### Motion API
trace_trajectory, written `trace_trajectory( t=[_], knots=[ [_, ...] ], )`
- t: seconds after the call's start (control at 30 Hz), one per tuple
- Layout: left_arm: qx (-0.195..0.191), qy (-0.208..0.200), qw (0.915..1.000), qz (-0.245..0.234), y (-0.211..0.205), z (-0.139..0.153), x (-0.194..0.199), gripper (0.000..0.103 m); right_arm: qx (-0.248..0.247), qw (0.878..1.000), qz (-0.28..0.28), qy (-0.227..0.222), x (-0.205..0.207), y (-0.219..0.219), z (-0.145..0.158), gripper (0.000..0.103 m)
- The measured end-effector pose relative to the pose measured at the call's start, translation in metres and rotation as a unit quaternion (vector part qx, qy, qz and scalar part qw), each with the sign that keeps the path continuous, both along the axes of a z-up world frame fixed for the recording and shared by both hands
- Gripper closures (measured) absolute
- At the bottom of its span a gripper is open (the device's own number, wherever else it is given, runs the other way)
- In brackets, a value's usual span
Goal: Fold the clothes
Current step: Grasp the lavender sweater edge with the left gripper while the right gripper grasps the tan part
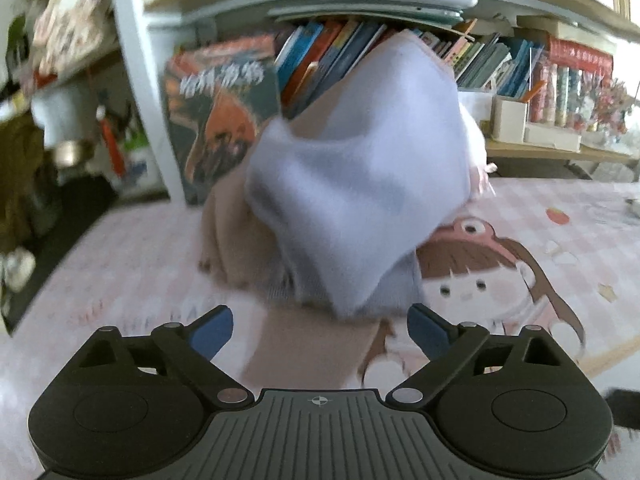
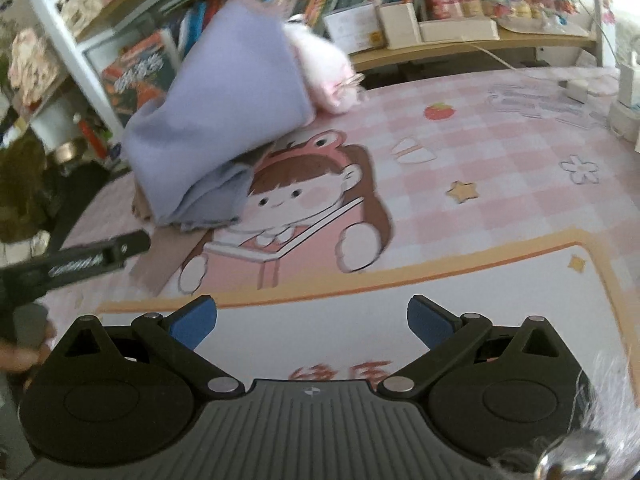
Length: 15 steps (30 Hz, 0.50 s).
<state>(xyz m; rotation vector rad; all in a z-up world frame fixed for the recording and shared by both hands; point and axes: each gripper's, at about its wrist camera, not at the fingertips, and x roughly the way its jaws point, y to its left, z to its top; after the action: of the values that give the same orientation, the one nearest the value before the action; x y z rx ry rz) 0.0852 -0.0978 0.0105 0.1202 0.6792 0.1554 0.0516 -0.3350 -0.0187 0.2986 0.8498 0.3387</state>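
A pale lavender garment (image 1: 360, 176) is bunched in a blurred heap on the pink cartoon mat (image 1: 560, 216), with a tan cloth (image 1: 312, 352) under and beside it. My left gripper (image 1: 320, 332) is open just in front of the heap, its blue pads empty. In the right wrist view the lavender garment (image 2: 216, 120) lies at the far left of the mat (image 2: 480, 152), with a fluffy pink piece (image 2: 324, 64) behind it. My right gripper (image 2: 312, 322) is open over the mat's white panel, holding nothing. The left tool's black body (image 2: 80, 264) shows at the left edge.
Shelves packed with books (image 1: 400, 40) run along the back; a large book (image 1: 224, 112) leans against a white post (image 1: 136, 80). Small boxes (image 2: 440, 20) sit on the shelf ledge. White items (image 2: 624, 92) stand at the mat's far right. The floor drops off left.
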Motion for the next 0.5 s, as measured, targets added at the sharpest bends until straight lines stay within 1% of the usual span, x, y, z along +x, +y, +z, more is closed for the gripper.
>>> trace_trajectory(
  t=[0.13, 0.3, 0.37, 0.4, 0.47, 0.5],
  knots=[
    [0.049, -0.012, 0.9987, -0.002, -0.023, 0.000, 0.024, 0.007, 0.020, 1.000, -0.018, 0.013, 0.008, -0.025, 0.000, 0.000],
    [0.102, 0.002, 0.9947, -0.009, -0.034, -0.013, 0.051, 0.007, 0.042, 0.999, -0.022, 0.019, 0.014, -0.043, 0.003, 0.000],
    [0.119, 0.008, 0.9929, 0.004, -0.032, -0.019, 0.063, 0.008, 0.051, 0.998, -0.020, 0.013, 0.013, -0.048, 0.008, 0.000],
    [0.125, 0.010, 0.9920, 0.010, -0.030, -0.022, 0.068, 0.010, 0.055, 0.998, -0.019, 0.013, 0.013, -0.051, 0.009, 0.000],
    [0.121, 0.015, 0.9924, 0.017, -0.025, -0.023, 0.073, 0.027, 0.073, 0.997, -0.012, 0.017, 0.015, -0.054, 0.011, 0.000],
    [0.115, 0.015, 0.9931, 0.017, -0.024, -0.021, 0.072, 0.054, 0.087, 0.996, -0.006, 0.021, 0.016, -0.056, 0.012, 0.001]
  ],
)
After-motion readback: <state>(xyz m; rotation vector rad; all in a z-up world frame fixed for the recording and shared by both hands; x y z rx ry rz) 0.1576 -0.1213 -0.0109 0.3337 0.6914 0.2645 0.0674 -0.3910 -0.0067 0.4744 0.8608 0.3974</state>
